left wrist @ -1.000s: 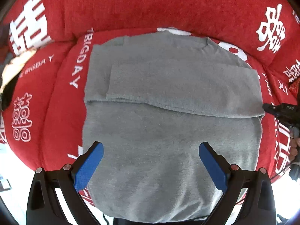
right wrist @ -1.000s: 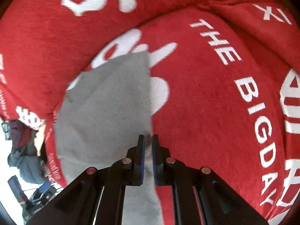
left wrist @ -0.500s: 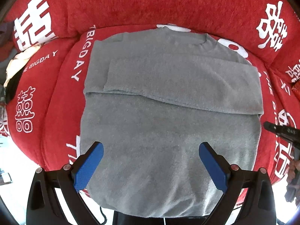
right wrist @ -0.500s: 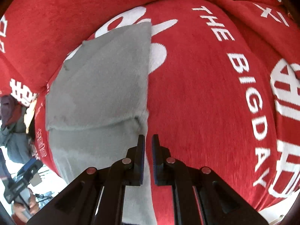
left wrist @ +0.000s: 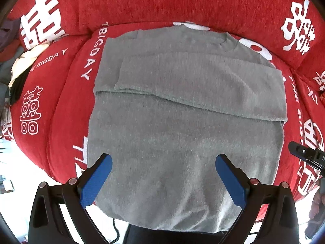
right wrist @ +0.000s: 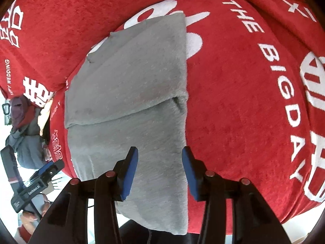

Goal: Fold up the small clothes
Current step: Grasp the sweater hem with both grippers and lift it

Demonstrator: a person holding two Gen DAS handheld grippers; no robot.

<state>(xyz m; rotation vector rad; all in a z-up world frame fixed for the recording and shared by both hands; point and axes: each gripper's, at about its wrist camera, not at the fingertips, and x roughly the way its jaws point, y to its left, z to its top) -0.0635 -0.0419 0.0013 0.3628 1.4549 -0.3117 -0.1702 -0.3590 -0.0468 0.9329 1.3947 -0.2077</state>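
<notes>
Sweater: your grey sweater lies flat on the red sofa cushion, neckline toward the backrest, one sleeve folded straight across the chest.
Hem: the sweater's near edge hangs a little over the cushion's front lip.
Left claw: your left claw stands wide apart, empty, above the sweater's lower half; both blue pads frame bare grey cloth without touching it.
Right claw: your right claw is parted too, holding nothing, over the sweater's right-hand edge; its left pad sits over the cloth, its right pad over the red cushion just beside that edge.
Sleeve fold: seen from your right claw, the folded sleeve's end lies ahead of the pads, at the sweater's edge.
Backrest: the red backrest with white lettering rises just behind the sweater's neckline.
</notes>
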